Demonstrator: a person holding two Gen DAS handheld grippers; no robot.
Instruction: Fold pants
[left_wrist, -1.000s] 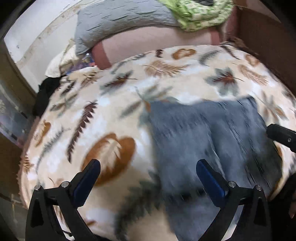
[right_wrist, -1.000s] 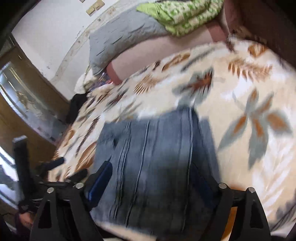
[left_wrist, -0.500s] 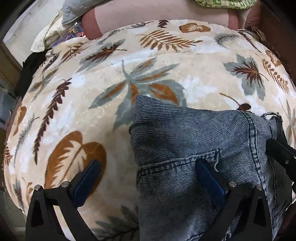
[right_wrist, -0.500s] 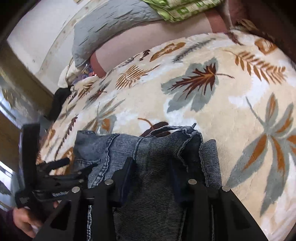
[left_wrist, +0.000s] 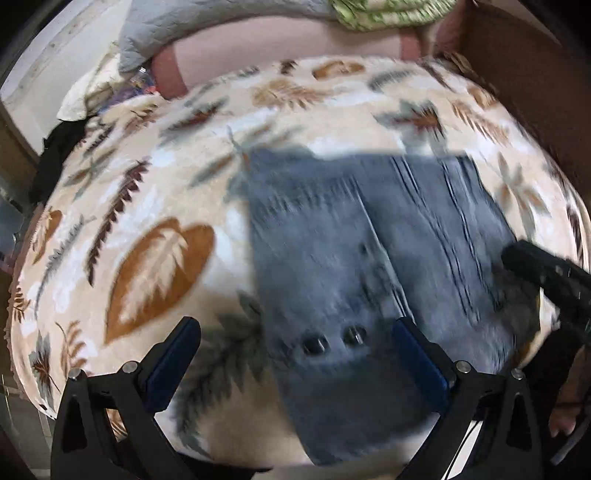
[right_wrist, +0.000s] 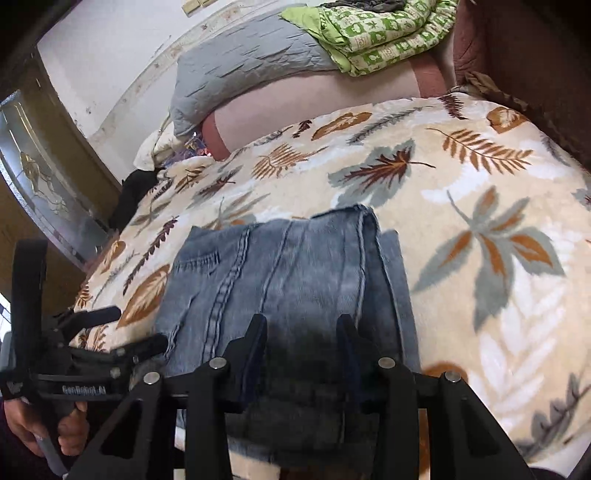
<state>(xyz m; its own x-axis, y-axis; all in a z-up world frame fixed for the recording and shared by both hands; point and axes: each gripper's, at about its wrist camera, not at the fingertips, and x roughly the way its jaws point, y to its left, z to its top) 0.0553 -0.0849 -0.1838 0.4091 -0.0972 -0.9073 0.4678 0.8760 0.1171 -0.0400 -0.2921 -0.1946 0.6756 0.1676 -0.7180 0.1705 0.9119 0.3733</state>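
Folded blue jeans (left_wrist: 369, 251) lie on a leaf-print blanket (left_wrist: 155, 206) on a bed; they also show in the right wrist view (right_wrist: 280, 273). My left gripper (left_wrist: 295, 354) is open wide above the near edge of the jeans, its right finger over the denim and its left finger over the blanket. My right gripper (right_wrist: 301, 343) hangs over the near part of the jeans with its fingers partly apart and nothing held. The left gripper also shows at the left of the right wrist view (right_wrist: 122, 332).
A grey pillow (right_wrist: 236, 70) and a green patterned quilt (right_wrist: 373, 33) lie at the head of the bed. A brown headboard (right_wrist: 535, 55) stands at the right. A wooden cabinet with a glass panel (right_wrist: 40, 173) stands to the left.
Both grippers have pulled back and up from the jeans. The right gripper, nearly shut half a second ago, has opened somewhat. The jeans lie flat in a folded stack.
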